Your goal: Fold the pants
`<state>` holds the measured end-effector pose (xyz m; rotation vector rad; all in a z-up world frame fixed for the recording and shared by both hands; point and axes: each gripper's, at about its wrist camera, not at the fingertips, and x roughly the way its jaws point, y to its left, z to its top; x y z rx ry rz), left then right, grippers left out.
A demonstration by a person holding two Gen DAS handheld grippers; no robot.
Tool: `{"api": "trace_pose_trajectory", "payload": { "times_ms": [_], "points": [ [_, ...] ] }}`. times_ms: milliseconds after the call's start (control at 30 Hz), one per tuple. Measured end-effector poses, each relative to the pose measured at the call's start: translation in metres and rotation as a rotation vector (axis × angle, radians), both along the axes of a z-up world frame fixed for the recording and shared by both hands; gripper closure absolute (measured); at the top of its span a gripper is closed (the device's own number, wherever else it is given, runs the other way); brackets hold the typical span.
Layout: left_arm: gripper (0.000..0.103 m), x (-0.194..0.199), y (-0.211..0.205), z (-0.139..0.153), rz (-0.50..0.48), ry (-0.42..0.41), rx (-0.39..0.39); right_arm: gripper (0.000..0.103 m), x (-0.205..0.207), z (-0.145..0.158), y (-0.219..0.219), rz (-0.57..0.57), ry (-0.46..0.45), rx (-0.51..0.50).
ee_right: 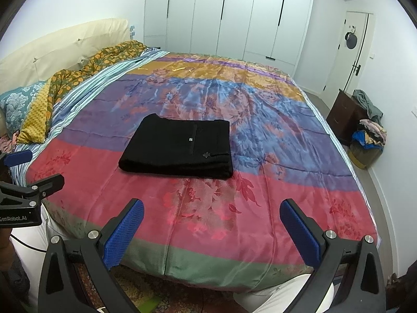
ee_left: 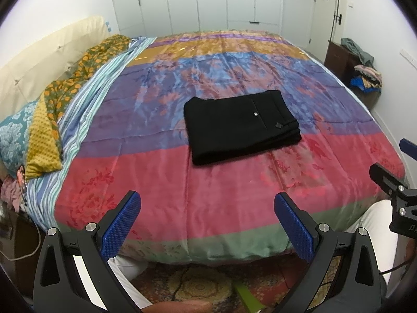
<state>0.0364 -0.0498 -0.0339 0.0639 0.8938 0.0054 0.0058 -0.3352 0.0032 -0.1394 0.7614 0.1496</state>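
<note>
Pants (ee_left: 241,127) lay folded into a compact black stack mid-bed (ee_left: 198,208), on the pink and purple bands. Left gripper (ee_left: 207,224) and right gripper (ee_right: 212,232) hung over the near bed edge, well apart from the stack, fingers spread wide, empty. Judged: soft, limp, light cloth; layers may slide on the glossy cover. Best grip: the thick folded edge.
</note>
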Motion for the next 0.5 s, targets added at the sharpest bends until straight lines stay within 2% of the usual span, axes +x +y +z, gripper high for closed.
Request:
{"api": "trace_pose_trajectory", "payload": {
  "times_ms": [300,500],
  "points": [
    [0.001,0.0007,-0.0006,-0.0003,0.000,0.004,0.000,0.000,-0.0003,0.0002,0.0021,0.007,0.001,-0.003],
    [0.001,-0.0021,0.0010,0.0053,-0.016,-0.024,-0.046,0.000,0.0017,-0.0029,0.0039,0.009,0.012,-0.001]
  ]
}}
